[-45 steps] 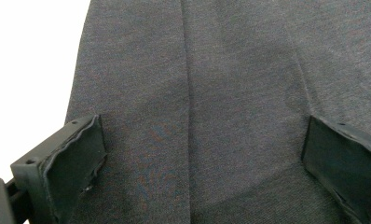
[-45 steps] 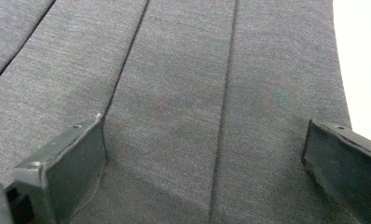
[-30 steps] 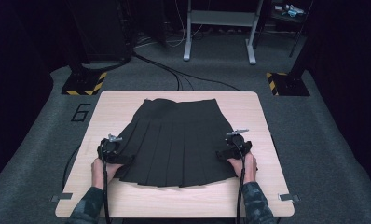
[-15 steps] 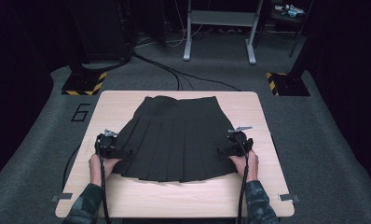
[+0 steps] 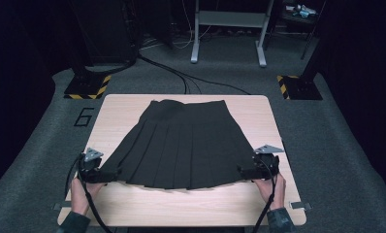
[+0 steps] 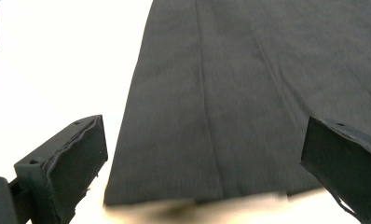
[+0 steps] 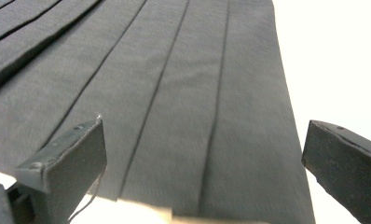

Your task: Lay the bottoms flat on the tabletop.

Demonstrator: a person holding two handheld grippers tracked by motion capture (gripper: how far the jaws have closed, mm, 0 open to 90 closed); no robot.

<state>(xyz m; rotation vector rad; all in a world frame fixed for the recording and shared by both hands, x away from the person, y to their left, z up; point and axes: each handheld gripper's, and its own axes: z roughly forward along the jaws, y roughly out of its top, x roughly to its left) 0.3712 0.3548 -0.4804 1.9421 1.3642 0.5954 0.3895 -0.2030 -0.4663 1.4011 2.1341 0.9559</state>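
A black pleated skirt (image 5: 181, 143) is lying spread flat on the tabletop (image 5: 259, 111), its narrow waistband pointing toward the far edge and its wide hem fanning out toward the near edge, where the person is standing. The cloth is covering most of the middle of the tabletop, leaving bare wood along both side edges and a strip along the near edge.

The left gripper (image 5: 106, 173) is sitting at the hem's left corner, close to the near left corner of the tabletop, with the person's left hand (image 5: 79, 194) wrapping around it from below. In the left gripper view its jaws are standing wide apart, gripping nothing; the skirt's (image 6: 249, 102) left side edge and hem are lying between and just ahead of them, with pale tabletop (image 6: 67, 60) showing to the left.

The right gripper (image 5: 244, 171) is sitting at the hem's right corner, toward the near right corner of the tabletop, with the right hand (image 5: 273, 190) holding it. In the right gripper view its jaws are likewise spread wide with nothing clamped; the skirt's (image 7: 174, 102) pleats are running away between them, and the right side edge of the cloth is slanting toward the right-hand jaw, with bright tabletop (image 7: 333, 56) beyond it.

A cable is trailing from each gripper back toward the near edge.
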